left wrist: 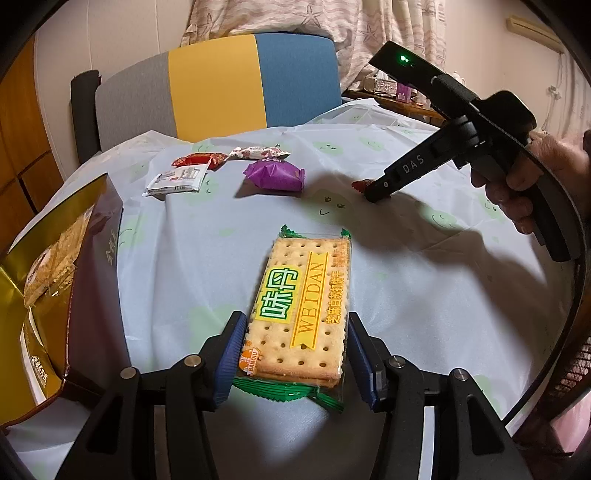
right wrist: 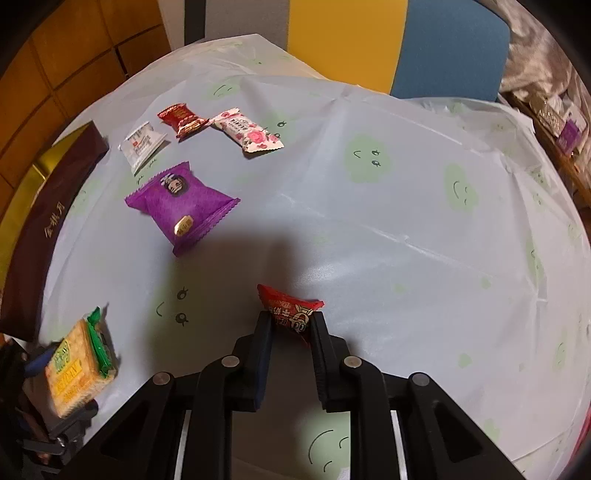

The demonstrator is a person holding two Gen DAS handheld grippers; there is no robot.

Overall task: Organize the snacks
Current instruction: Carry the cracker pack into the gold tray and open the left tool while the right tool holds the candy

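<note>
Surface: round table (right wrist: 388,221) under a pale blue plastic cover printed with green smiley faces; creases run across the cover.
Room: chair (left wrist: 221,85) at the far edge of the table, its backrest in grey, yellow and blue panels; patterned curtain (left wrist: 332,22) behind it; wooden panelling on the left; cluttered side shelf at the right.
Box: dark brown and gold box (left wrist: 66,280) at the left edge of the table, gold characters on its side, too small to read.
Cracker pack: clear wrapper with green ends (left wrist: 301,310), printed "WEIDAN" on a yellow band, large green Chinese characters beside it, and an orange "BANQIU" badge at 1 corner.
Left gripper: (left wrist: 295,354) its 2 blue pads sit against the long sides of the cracker pack, gripping it on the table.
Red candy: small red wrapper (right wrist: 291,314) with white print, not legible.
Right gripper: (right wrist: 291,332) jaws closed onto the red candy, held in a person's hand (left wrist: 524,184); "DAS" is marked on its body.
Purple packet: (right wrist: 184,206) lies near the centre-left, with a gold oval label.
Far group: 3 small packets close together near the chair: red (right wrist: 183,118), white with pink roses (right wrist: 247,131), white and grey (right wrist: 142,146).
</note>
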